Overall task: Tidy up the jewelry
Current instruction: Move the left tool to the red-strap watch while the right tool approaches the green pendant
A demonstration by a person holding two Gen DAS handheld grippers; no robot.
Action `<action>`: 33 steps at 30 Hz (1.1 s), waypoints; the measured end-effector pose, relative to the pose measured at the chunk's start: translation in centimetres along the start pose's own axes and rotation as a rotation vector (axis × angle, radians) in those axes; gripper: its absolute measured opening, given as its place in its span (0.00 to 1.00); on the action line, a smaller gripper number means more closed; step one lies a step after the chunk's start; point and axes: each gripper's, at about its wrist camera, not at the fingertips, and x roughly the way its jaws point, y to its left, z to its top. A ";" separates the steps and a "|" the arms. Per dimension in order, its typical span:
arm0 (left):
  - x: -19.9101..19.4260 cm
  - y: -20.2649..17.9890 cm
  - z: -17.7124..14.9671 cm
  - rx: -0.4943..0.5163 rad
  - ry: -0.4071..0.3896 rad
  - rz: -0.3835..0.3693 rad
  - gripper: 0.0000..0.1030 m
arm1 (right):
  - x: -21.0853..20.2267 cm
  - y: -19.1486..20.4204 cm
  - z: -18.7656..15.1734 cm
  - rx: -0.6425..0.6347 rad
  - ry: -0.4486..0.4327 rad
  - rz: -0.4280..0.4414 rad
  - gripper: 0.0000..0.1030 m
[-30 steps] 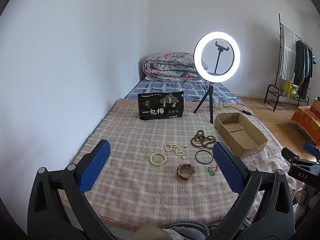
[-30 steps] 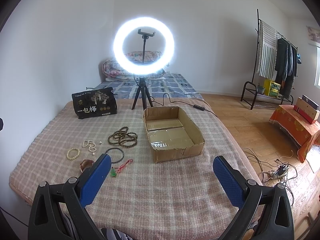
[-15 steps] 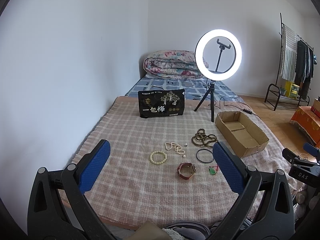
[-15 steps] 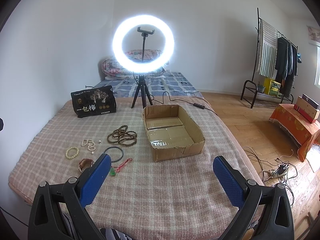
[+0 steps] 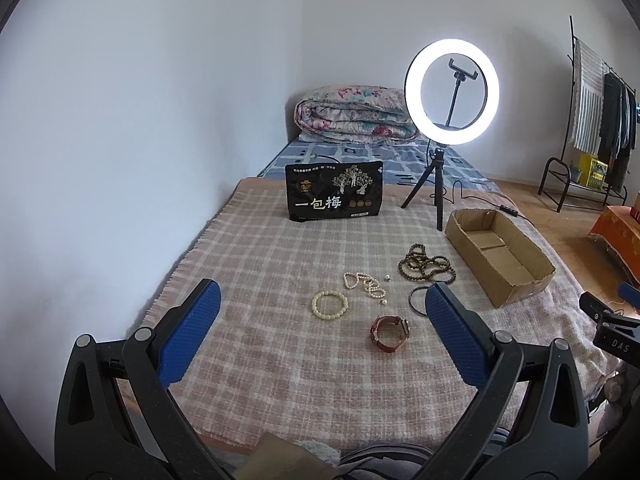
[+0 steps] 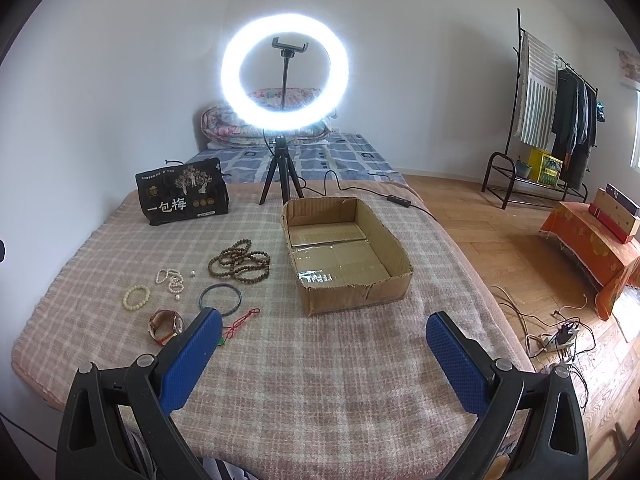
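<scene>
Left gripper [image 5: 318, 338] spread wide, holds nothing, hovers over near edge of bed covered by pink plaid blanket [image 5: 256, 256].

Jewelry loose mid-bed, left to right: cream bead bracelet [image 5: 329, 304], white pearl strand [image 5: 365, 283], red-strap watch [image 5: 389, 333], brown wooden bead necklace [image 5: 426, 268], thin black bangle [image 6: 220, 299], red cord with green pendant [image 6: 237, 325].

Risks: pearl strand or cord likely slips through pads; soft blanket may bunch; stray pearl rolls.

Open brown cardboard box [image 6: 394, 256] toward right edge: empty.

Right gripper [image 6: 322, 350] released, empty.
</scene>
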 end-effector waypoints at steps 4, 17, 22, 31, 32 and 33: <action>1.9 0.9 -0.2 0.006 0.028 0.014 1.00 | 1.2 -0.1 0.1 -0.020 0.012 0.005 1.00; 9.2 2.1 -1.8 0.043 0.190 -0.081 0.94 | 8.0 3.0 -0.6 -0.188 0.125 0.157 1.00; 12.4 1.4 -2.8 0.042 0.283 -0.144 0.81 | 10.9 4.9 -1.4 -0.233 0.192 0.252 0.93; 17.5 -0.9 -4.5 0.053 0.422 -0.249 0.57 | 15.1 8.2 -2.2 -0.283 0.312 0.366 0.78; 18.0 -1.3 -4.8 0.057 0.435 -0.254 0.53 | 15.5 8.5 -2.3 -0.286 0.325 0.374 0.76; 18.5 -1.6 -5.0 0.060 0.446 -0.262 0.53 | 15.8 8.7 -2.4 -0.287 0.337 0.379 0.75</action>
